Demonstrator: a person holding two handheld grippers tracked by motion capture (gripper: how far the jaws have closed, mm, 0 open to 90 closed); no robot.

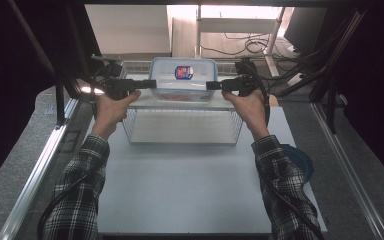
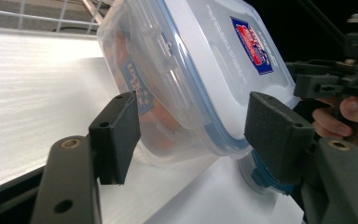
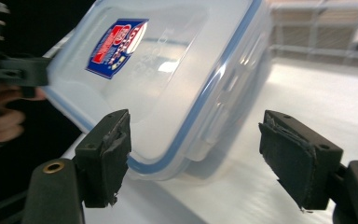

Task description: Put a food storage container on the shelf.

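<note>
Plastic container (image 1: 183,80) rests on the white shelf (image 1: 145,101) above the wire basket (image 1: 182,128), at the table's far edge; left gripper (image 1: 149,83) and right gripper (image 1: 212,85) flank it, jaws apart, best withdrawn level, without nudging

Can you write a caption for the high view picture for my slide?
Two hand-held grippers, left and right, flank a lidded plastic box on a wire rack.
</note>
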